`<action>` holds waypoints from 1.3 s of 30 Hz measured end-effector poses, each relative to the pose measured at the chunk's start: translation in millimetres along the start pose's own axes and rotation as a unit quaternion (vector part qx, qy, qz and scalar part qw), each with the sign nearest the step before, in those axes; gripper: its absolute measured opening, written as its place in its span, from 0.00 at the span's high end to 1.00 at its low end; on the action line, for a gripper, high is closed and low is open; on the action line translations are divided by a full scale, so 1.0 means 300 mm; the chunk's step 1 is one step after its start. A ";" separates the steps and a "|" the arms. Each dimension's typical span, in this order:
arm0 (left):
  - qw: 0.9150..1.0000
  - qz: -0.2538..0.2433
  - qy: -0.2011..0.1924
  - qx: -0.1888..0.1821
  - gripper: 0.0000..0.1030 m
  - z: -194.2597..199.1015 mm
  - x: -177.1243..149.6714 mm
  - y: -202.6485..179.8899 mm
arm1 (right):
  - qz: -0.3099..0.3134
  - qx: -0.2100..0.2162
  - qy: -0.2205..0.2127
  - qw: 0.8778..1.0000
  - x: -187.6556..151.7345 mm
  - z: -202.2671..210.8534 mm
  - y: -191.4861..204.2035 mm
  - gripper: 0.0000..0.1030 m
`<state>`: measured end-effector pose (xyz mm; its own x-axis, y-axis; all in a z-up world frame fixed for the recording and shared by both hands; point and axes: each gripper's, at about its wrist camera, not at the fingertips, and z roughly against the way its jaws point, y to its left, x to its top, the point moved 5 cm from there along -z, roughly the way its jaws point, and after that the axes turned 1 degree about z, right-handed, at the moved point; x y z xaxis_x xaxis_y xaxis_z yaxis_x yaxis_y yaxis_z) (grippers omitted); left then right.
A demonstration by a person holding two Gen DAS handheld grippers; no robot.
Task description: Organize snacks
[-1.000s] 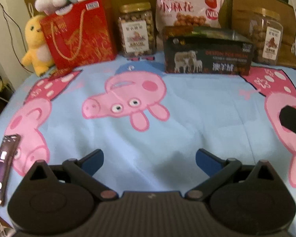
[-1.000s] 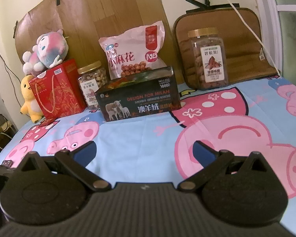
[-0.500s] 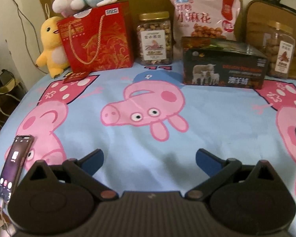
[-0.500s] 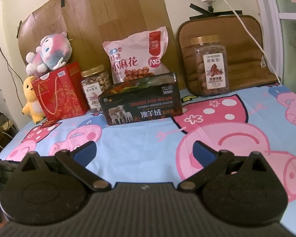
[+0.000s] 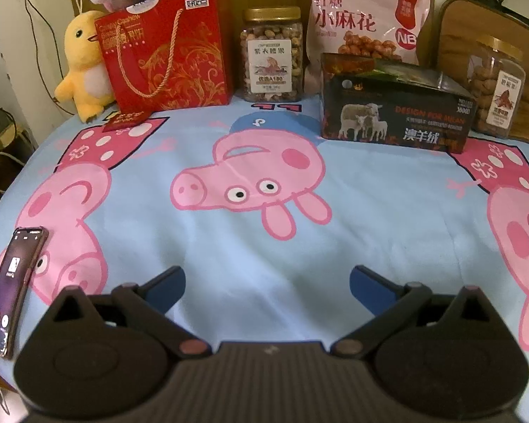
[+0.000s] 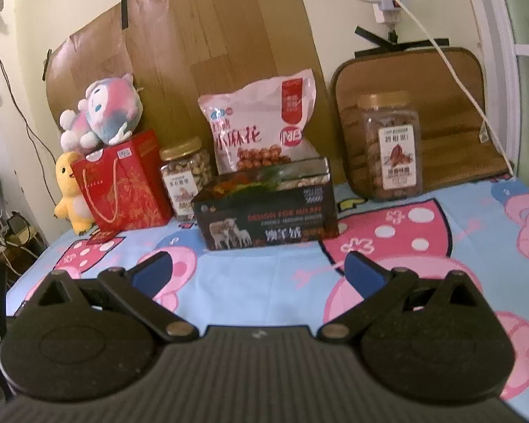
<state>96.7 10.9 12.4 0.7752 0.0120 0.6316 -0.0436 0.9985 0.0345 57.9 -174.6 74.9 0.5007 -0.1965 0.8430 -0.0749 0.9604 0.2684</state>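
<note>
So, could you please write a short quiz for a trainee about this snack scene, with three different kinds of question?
1. True or false: the left hand-held gripper holds a jar.
2. What stands directly behind the dark sheep-print box? A) the red gift bag B) the pink snack bag C) the yellow duck plush
3. Fill in: the pink and blue plush sits on top of the ____.

Key: 1 false, both the left and the right hand-held gripper are open and empty; 2 B; 3 red gift bag.
</note>
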 end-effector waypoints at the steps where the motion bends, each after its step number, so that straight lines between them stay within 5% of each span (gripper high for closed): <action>1: 1.000 -0.001 0.000 -0.001 0.00 0.001 -0.002 -0.002 | 0.002 -0.002 0.003 1.000 -0.012 -0.003 0.004 0.00; 39: 0.999 -0.027 -0.013 -0.019 0.00 0.032 -0.002 -0.062 | -0.004 -0.018 -0.030 0.999 -0.050 0.018 -0.004 0.00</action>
<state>91.0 -8.2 18.9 0.7596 -0.0434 0.6490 0.0233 0.9989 0.0396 45.9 -173.8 64.4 0.4490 -0.2139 0.8675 -0.0395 0.9652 0.2584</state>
